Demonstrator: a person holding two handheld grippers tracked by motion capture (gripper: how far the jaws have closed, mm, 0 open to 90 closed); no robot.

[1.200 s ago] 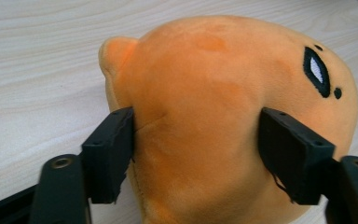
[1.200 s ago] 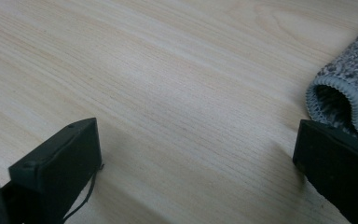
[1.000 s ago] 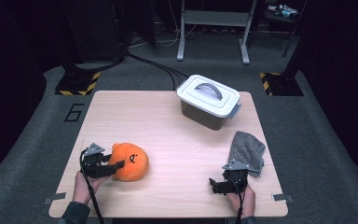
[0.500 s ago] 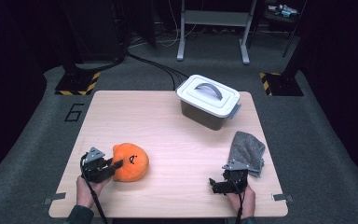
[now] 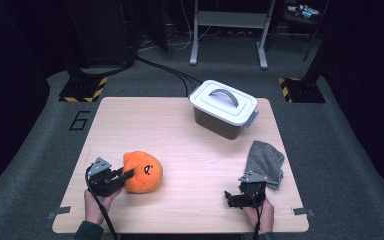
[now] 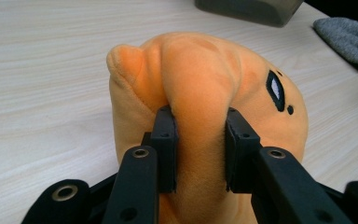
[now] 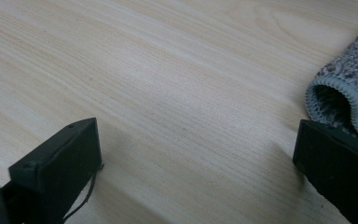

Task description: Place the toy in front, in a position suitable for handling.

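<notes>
Left gripper (image 5: 125,176) has its jaws pinched onto a fold at the left end of the orange plush toy (image 5: 143,171). In the left gripper view the pads (image 6: 166,140) bite into the fabric and bunch it into a ridge. The jaws have just been closing, with the toy between them; a second ago the toy looked rounder and sat a touch nearer the table's front edge, with the gripper not yet dug in.

Toy sits on the table (image 5: 180,130), well left and front of the lidded bin (image 5: 223,108).

Handling, my read: light, soft, very squashy, not fragile, fuzzy so unlikely to slip. A pinch on a fold holds, but the body will sag and swing on lifting. A deeper bite across the bulk would be steadier.

Right gripper (image 5: 241,196) rests at the front of the table, right of the toy, jaws wide apart over bare wood, holding nothing. Grey cloth (image 5: 265,159) lies just beyond it, same spot as before.
</notes>
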